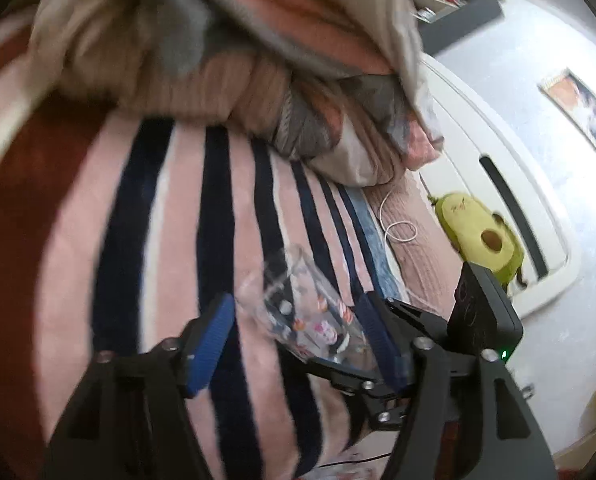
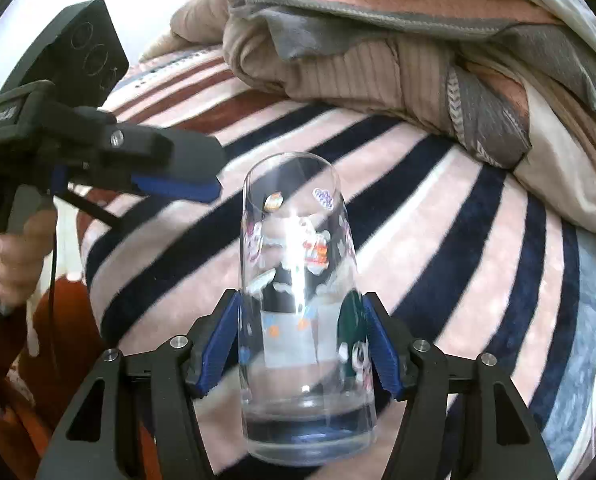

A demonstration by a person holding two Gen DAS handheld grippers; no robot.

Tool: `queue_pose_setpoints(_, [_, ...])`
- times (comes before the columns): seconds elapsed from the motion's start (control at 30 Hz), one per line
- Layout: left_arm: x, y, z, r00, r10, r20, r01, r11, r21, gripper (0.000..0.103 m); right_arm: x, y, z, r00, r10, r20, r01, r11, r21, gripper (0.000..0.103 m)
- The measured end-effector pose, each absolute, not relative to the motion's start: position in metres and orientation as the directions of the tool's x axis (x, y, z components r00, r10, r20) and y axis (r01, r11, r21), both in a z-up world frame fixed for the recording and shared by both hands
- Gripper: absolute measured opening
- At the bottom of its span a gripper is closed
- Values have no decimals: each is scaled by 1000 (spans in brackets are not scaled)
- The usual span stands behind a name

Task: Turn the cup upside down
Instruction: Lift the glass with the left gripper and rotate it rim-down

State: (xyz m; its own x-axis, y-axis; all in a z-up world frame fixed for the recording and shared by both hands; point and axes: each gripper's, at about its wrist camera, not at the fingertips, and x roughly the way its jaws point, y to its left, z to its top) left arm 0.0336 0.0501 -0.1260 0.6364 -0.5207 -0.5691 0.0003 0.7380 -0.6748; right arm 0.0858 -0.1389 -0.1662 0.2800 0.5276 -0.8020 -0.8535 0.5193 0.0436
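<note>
Striped blanket over bed, heap of bedding behind. Right gripper pinches glass cup across lower body, pads on both sides, thick base toward camera, mouth pointing away: held clear of soft blanket, likely for room to turn. Left gripper spread wide, empty, beside cup, seemingly standing by. Flip looks midway, cup not set down.
</note>
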Motion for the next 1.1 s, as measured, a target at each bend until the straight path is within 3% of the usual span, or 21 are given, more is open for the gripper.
queue_pose_setpoints(0.07, [44, 43, -104, 634, -497, -592, 79, 804, -590, 86, 85, -146, -162, 278, 549, -788, -846, 529, 70, 60])
queue_pose_setpoints(0.17, [68, 13, -75, 621, -470, -627, 232, 874, -426, 103, 75, -159, -157, 364, 525, -769, -807, 590, 21, 88])
queue_pose_setpoints(0.27, [101, -24, -74, 563, -456, -689, 326, 889, -322, 103, 58, -177, -165, 449, 456, -768, -760, 647, -60, 90])
queue_pose_setpoints(0.37, [127, -59, -97, 442, -443, -780, 416, 872, -259, 102, 48, -188, -174, 477, 434, -764, -719, 693, -55, 90])
queue_pose_setpoints(0.5, [136, -71, -119, 354, -409, -841, 449, 863, -231, 102, 42, -194, -186, 527, 391, -754, -668, 740, -83, 91])
queue_pose_setpoints(0.77, [128, -55, -127, 314, -436, -843, 435, 856, -281, 102, 82, -189, -187, 563, 288, -775, -599, 788, -143, 96])
queue_pose_setpoints(1.0, [130, -42, -122, 335, -421, -843, 379, 879, -288, 102, 147, -198, -173, 657, 53, -752, -411, 861, -298, 96])
queue_pose_setpoints(1.07, [132, -41, -119, 336, -428, -839, 377, 878, -297, 102, 150, -218, -160, 635, 126, -762, -414, 889, -198, 96])
queue_pose_setpoints(1.1, [134, -42, -118, 333, -430, -839, 379, 876, -299, 102, 151, -232, -152, 589, 225, -776, -426, 903, -61, 96])
